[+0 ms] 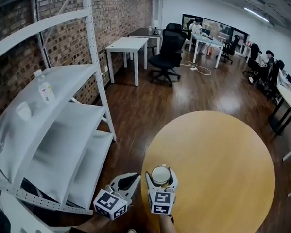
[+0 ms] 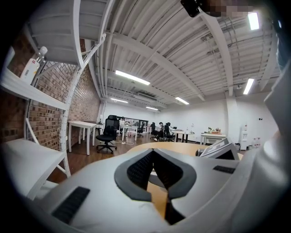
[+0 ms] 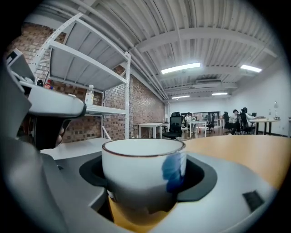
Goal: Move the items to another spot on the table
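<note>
Cup [image 3: 141,175], white w/ blue mark, is clamped btwn fingers of right gripper [image 1: 161,178] over near edge of round wooden tabletop [image 1: 221,161]. Left gripper [image 1: 131,180] just beside it, off the edge, fingers pressed together, empty.

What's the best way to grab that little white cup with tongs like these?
Around its round body, one jaw on each side, coming in level from the near edge of the table. The cup stands upright and shows no handle, so the sides offer the surest hold; the right gripper has it so.
</note>
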`<state>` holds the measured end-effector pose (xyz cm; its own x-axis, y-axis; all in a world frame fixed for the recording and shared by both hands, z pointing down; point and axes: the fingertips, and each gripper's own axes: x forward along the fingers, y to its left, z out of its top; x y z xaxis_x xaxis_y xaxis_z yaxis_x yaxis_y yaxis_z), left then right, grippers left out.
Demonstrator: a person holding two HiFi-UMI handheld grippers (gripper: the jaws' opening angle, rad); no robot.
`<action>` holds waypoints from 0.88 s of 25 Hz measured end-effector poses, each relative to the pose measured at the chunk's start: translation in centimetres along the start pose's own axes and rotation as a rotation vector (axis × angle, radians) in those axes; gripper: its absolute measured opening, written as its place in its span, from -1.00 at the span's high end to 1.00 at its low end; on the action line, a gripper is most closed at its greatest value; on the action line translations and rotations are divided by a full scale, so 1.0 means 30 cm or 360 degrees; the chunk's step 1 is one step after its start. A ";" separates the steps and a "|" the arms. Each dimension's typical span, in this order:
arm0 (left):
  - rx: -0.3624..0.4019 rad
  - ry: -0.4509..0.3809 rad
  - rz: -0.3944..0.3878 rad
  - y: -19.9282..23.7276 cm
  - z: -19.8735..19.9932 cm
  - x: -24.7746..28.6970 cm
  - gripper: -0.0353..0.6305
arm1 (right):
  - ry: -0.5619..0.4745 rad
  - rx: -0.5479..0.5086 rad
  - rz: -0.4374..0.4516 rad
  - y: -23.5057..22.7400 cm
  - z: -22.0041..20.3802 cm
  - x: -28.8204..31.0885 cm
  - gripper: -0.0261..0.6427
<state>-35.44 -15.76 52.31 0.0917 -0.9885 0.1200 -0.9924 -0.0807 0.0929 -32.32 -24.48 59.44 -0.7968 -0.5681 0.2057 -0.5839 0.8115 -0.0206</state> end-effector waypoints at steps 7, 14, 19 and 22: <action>-0.0018 0.0026 -0.0012 0.056 -0.064 0.015 0.88 | 0.0075 0.0042 -0.0075 -0.047 -0.089 0.073 -0.28; -0.0043 0.0058 -0.0031 0.079 -0.081 0.038 0.88 | 0.0109 0.0040 -0.0088 -0.062 -0.143 0.085 -0.28; -0.0047 0.0055 -0.0039 0.082 -0.076 0.050 0.88 | 0.0107 0.0071 -0.0095 -0.074 -0.151 0.068 -0.31; -0.0049 0.0065 -0.0053 0.068 -0.078 0.052 0.88 | 0.0152 0.0065 -0.0083 -0.068 -0.171 0.058 -0.32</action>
<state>-37.13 -17.17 55.00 0.1284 -0.9793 0.1565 -0.9858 -0.1089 0.1278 -31.72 -26.43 64.88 -0.7480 -0.5920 0.3000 -0.6314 0.7741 -0.0468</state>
